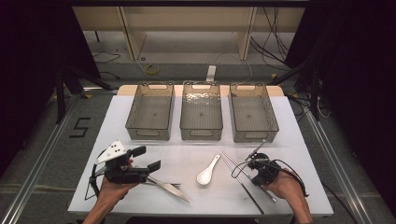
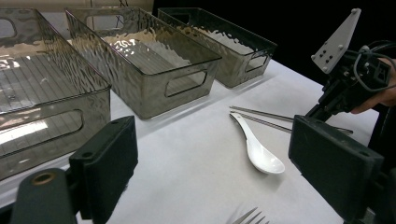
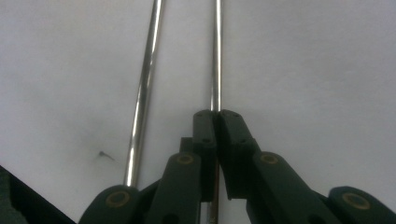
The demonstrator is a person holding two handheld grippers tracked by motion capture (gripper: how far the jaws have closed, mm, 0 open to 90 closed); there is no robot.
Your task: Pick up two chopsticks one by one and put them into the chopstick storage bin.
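Right gripper: pressed down on the table, its jaws closed on one steel chopstick, which runs out from between the pads. In the high view this gripper sits at the near right of the table, in the person's right hand.
Second chopstick: lies flat on the table just beside the gripped one, nearly parallel to it and free of the pads.
Left gripper: held in the left hand at the near left of the table, jaws standing wide apart with nothing between them. In the left gripper view its two black pads frame the white table surface.
Spoon: white, lying on the table between the two grippers, bowl toward the person, handle pointing toward the bins.
Fork: on the table just below and right of the left gripper; its tines show at the bottom of the left gripper view.
Bins: three clear bins stand side by side along the far half of the table, left bin, middle bin, right bin.
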